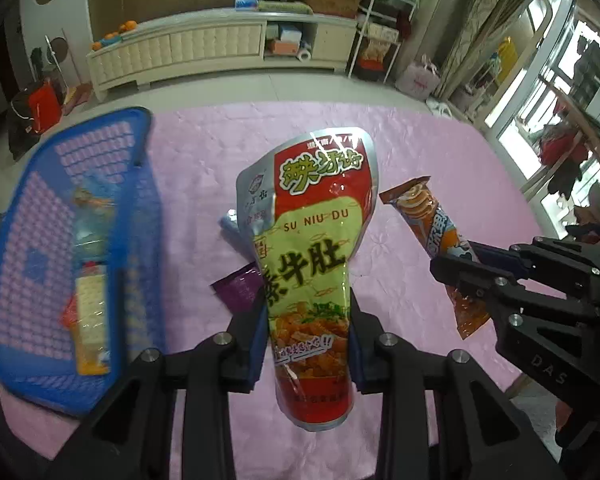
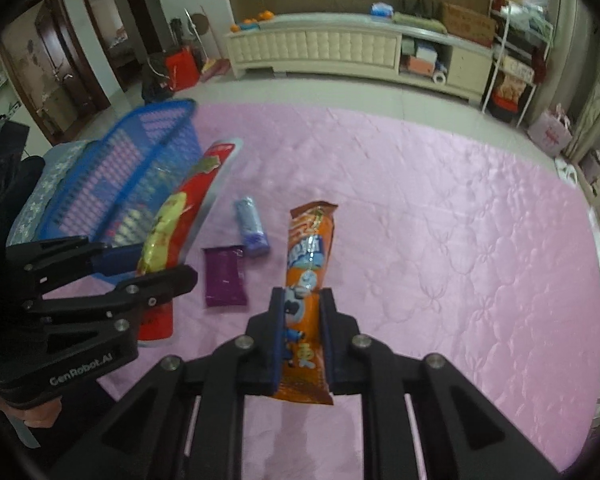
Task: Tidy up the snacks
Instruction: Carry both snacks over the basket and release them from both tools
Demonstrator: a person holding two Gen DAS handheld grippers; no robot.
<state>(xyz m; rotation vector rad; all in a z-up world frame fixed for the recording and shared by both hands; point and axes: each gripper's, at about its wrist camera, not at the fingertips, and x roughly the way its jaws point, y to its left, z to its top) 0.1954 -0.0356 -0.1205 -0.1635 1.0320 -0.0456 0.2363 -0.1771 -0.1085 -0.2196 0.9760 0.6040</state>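
The pink quilted cloth-covered surface [image 2: 440, 220] fills both views. At ten o'clock on it sits the blue perforated plastic basket [image 1: 40, 184], already holding a few packets, among them a clear yellowish pack [image 1: 92, 312].

The left hand-held gripper [image 1: 308, 344] is clamped across the lower part of a tall red-and-green foil snack pouch [image 1: 312, 248], held off the cloth. The right hand-held gripper [image 2: 302, 340] is clamped around an orange tube-shaped wafer wrapper [image 2: 308, 256], also lifted.

Lying loose at the centre are a purple flat sachet [image 2: 225, 278] and, just beyond it at twelve o'clock, a pale blue-lilac small packet [image 2: 252, 228].

Risks, as I judge them: the glossy pouch is gripped low, so its top could flop and catch the basket rim; both loads heading to ten o'clock together could collide.
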